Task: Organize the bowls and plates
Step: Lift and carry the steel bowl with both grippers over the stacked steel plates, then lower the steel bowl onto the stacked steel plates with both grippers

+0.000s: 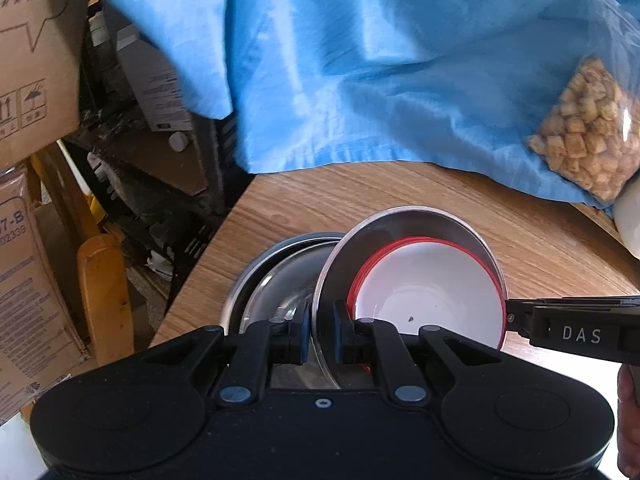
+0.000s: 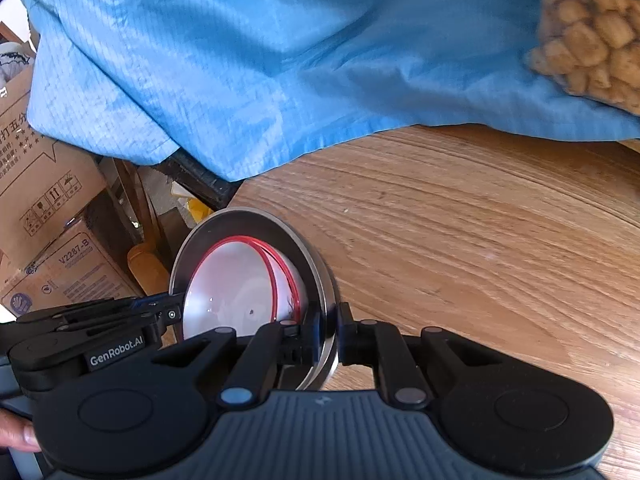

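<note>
Left-wrist view shows us carrying a steel bowl (image 1: 404, 236) with red-rimmed white bowls (image 1: 432, 280) nested inside, our left gripper (image 1: 320, 332) clamped on its near rim and our right gripper (image 1: 510, 316) clamped on the opposite rim — the load hangs over a second steel bowl (image 1: 276, 276) at the edge of the wooden table (image 1: 540, 248). To do this step well we judge both hands must travel together, keeping the rim level so the inner bowls don't slide. The mouth faces up, tipped slightly toward us; being round, it has no long axis.
</note>
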`<state>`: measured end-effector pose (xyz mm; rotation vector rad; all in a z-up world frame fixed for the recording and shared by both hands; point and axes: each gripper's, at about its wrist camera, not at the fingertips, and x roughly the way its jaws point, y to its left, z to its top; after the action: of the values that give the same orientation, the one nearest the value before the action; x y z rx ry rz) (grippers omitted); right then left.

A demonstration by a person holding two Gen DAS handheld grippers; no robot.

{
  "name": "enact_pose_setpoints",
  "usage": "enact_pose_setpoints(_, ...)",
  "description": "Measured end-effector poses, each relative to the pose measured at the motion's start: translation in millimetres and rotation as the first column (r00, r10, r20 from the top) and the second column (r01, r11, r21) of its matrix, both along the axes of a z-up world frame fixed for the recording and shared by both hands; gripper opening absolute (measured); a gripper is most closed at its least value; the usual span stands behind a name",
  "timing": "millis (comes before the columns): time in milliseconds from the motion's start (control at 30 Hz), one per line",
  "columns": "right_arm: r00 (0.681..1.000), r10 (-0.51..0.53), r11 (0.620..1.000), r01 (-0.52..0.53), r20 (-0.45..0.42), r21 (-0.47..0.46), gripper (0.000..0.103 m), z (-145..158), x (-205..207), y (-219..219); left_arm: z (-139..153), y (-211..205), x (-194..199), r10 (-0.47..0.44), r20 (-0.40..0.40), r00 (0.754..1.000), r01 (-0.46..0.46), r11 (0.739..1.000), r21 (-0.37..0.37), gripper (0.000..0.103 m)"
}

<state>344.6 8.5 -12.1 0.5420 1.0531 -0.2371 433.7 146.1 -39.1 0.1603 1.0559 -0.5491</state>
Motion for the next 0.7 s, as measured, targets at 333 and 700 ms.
enact_pose_setpoints(333,0.999,0.024,1.000,-0.024,-0.023,0.017,0.011,-13,22,10,-7,17,13,0.032,-0.023,0.999,-0.032,0.999,0.020,0.010)
enact_pose_setpoints(700,0.998,0.037,0.998,-0.035,-0.052,0.043,0.011,-23,35,16,-13,25,21,0.059,-0.052,0.997,-0.057,0.998,0.041,0.010)
